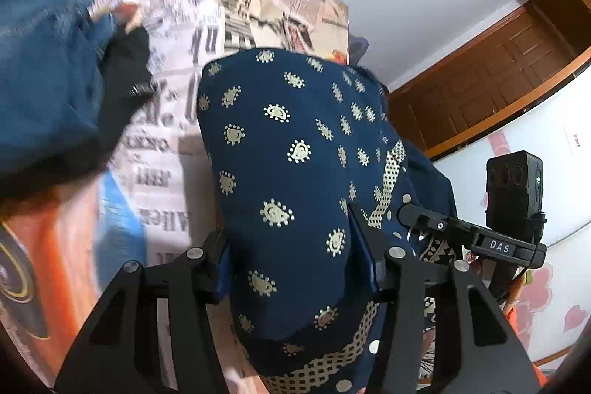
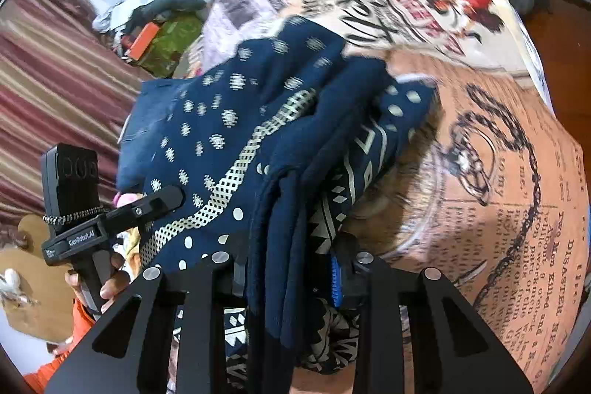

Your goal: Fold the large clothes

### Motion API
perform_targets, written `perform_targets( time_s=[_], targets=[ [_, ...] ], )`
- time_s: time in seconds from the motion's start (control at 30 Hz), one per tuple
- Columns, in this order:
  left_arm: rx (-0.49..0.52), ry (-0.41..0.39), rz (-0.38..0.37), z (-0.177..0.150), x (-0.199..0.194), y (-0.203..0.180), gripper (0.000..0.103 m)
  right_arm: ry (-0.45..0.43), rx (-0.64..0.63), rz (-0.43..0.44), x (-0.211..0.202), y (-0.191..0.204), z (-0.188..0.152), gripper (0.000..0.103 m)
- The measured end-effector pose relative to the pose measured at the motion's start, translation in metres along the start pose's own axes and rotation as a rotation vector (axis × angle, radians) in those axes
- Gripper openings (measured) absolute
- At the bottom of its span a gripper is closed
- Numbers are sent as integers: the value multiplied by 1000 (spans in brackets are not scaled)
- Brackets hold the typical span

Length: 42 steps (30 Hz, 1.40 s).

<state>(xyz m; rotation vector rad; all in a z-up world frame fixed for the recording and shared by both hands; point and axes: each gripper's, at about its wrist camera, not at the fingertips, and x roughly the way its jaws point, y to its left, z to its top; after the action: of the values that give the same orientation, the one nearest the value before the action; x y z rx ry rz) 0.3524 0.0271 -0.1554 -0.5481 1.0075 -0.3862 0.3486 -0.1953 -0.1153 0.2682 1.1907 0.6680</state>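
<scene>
A navy garment [image 1: 291, 172] with cream paisley dots and a checked cream border is folded into a thick bundle and held up above the newspaper-print bedsheet [image 1: 173, 36]. My left gripper [image 1: 295, 268] is shut on one end of it, the cloth bulging out between its fingers. My right gripper [image 2: 291, 279] is shut on several stacked layers of the same garment [image 2: 236, 135]. The right gripper also shows in the left wrist view [image 1: 472, 239], at the garment's far edge. The left gripper shows in the right wrist view [image 2: 122, 213], at the garment's left edge.
Blue denim clothing [image 1: 40, 80] and a dark item lie on the bed at the left. A brown wooden door [image 1: 491, 80] is beyond the bed. In the right wrist view a striped curtain [image 2: 55, 72] hangs left, with clutter [image 2: 155, 32] at the bed's far end.
</scene>
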Motion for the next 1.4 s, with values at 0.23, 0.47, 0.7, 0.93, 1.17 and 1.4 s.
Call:
perform_targets(
  time_s=[0.23,0.47,0.7,0.93,1.17,1.4],
  targets=[
    [47,-119,34,13,-66,-3,52,-43,-88,32,-2,53,16,26],
    [79,-243,93,37,-144,13,52,-88,-182,89,13,112,46,26],
    [85,-353,179,63,-209,45,51,-118,-237,172,51,165,79,26],
    [76,-395,248,88,-235,90,51,-95,-304,174,106,203,108,26],
    [30,-347,300,106,-213,155,51,-22,-284,156,178,203,125,26],
    [-34,-260,347,108,-168,223,57,53,-259,107,240,186,119,27]
  ],
)
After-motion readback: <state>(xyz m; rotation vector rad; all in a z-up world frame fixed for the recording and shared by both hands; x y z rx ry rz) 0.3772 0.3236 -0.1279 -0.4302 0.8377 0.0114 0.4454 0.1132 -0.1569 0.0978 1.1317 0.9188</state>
